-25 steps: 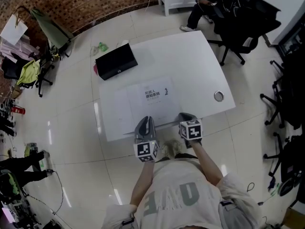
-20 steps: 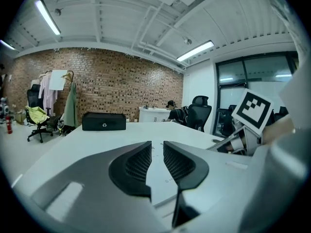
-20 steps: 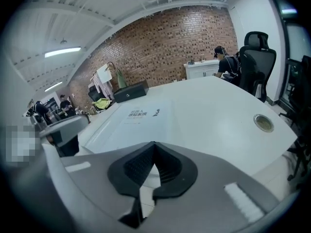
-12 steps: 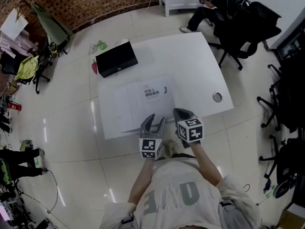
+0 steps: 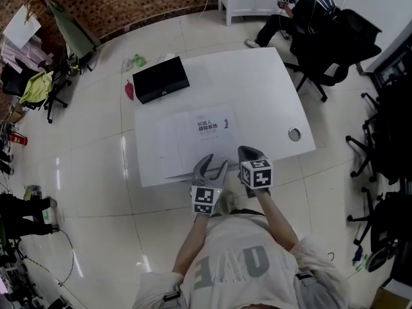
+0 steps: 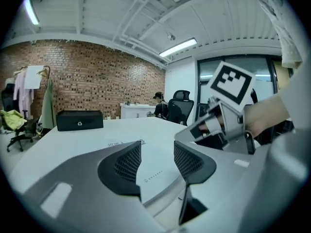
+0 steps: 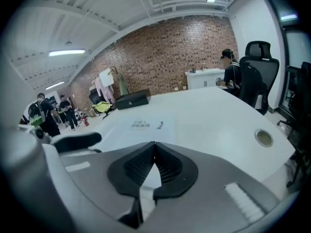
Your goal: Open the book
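A white book [image 5: 205, 134] with dark print on its cover lies flat near the front of the white table [image 5: 257, 82]. My left gripper [image 5: 214, 165] is at the book's near edge. Its jaws are opening, and nothing is pressed between the pads. In the left gripper view [image 6: 157, 147] the book's cover [image 6: 126, 143] shows through the gap. My right gripper [image 5: 248, 152] is just to the right, over the table's front edge. It is shut, and the right gripper view [image 7: 154, 143] shows nothing gripped, with the book's title [image 7: 146, 125] lying farther off.
A black box [image 5: 160, 80] stands at the table's far left corner. A round metal grommet [image 5: 295, 134] sits near the right edge. Behind the table a seated person [image 5: 302, 5] and black office chairs [image 5: 335, 37] fill the right. Clothes and clutter line the left wall.
The left gripper's jaws have opened from shut, and it has shifted right along the table's front edge. The right gripper has lifted slightly and stays shut.
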Available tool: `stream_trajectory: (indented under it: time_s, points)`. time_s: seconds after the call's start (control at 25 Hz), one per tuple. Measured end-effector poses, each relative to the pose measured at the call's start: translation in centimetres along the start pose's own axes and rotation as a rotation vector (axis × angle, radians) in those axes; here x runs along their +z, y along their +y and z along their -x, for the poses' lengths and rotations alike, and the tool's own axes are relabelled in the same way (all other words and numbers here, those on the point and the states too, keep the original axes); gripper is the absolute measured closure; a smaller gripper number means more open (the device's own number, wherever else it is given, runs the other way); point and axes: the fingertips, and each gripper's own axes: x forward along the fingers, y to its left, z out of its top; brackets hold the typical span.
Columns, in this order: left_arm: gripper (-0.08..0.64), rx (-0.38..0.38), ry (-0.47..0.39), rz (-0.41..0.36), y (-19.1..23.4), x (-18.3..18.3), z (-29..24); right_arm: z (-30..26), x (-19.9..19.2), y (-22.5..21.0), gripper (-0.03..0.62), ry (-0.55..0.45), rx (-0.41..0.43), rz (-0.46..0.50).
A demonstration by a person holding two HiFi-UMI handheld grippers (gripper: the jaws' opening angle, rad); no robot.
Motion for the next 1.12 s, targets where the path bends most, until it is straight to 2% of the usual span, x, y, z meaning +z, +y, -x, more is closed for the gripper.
stream_trajectory:
  time_s: [0.04,0.08,0.12,0.16,0.28,0.4,0.52,0.68,0.84,1.0,1.12]
  points:
    - [0.331,0.012,0.001,0.013,0.4,-0.2,0.2,-0.6,-1.2,-0.7,0.585,0.03,-0.016,-0.01]
    - [0.331,0.023,0.004,0.026,0.8,-0.5,0.3,-1.2,-2.3,-1.2,0.534,0.06,-0.023,-0.015]
    - [0.333,0.031,0.01,0.037,1.0,-0.9,0.4,-1.7,-3.3,-1.5,0.453,0.088,-0.028,-0.018]
    - [0.333,0.037,0.013,0.045,1.3,-1.2,0.5,-2.1,-4.1,-1.8,0.446,0.11,-0.035,-0.021]
    - [0.333,0.05,0.015,0.053,1.5,-1.1,0.7,-2.7,-5.1,-2.3,0.458,0.131,-0.053,-0.031]
    - [0.333,0.046,0.02,0.047,1.4,-1.0,0.6,-2.5,-4.8,-2.5,0.555,0.121,-0.083,-0.023]
    - [0.333,0.041,0.02,0.035,1.2,-0.9,0.6,-2.1,-4.2,-2.5,0.581,0.111,-0.1,-0.007]
    - [0.333,0.031,0.029,0.024,1.1,-1.1,0.5,-1.2,-2.8,-1.6,0.59,0.094,-0.074,0.014]
    - [0.33,-0.024,0.049,0.002,-0.1,-1.6,-0.3,0.0,-0.5,0.0,0.591,0.055,-0.025,0.01]
    - [0.316,-0.088,0.066,-0.065,-2.1,-1.8,-1.0,1.3,2.0,1.6,0.592,0.003,0.029,0.001]
    - [0.318,-0.09,0.064,-0.12,-2.4,-1.6,-1.2,1.7,3.2,2.8,0.592,-0.018,0.055,0.013]
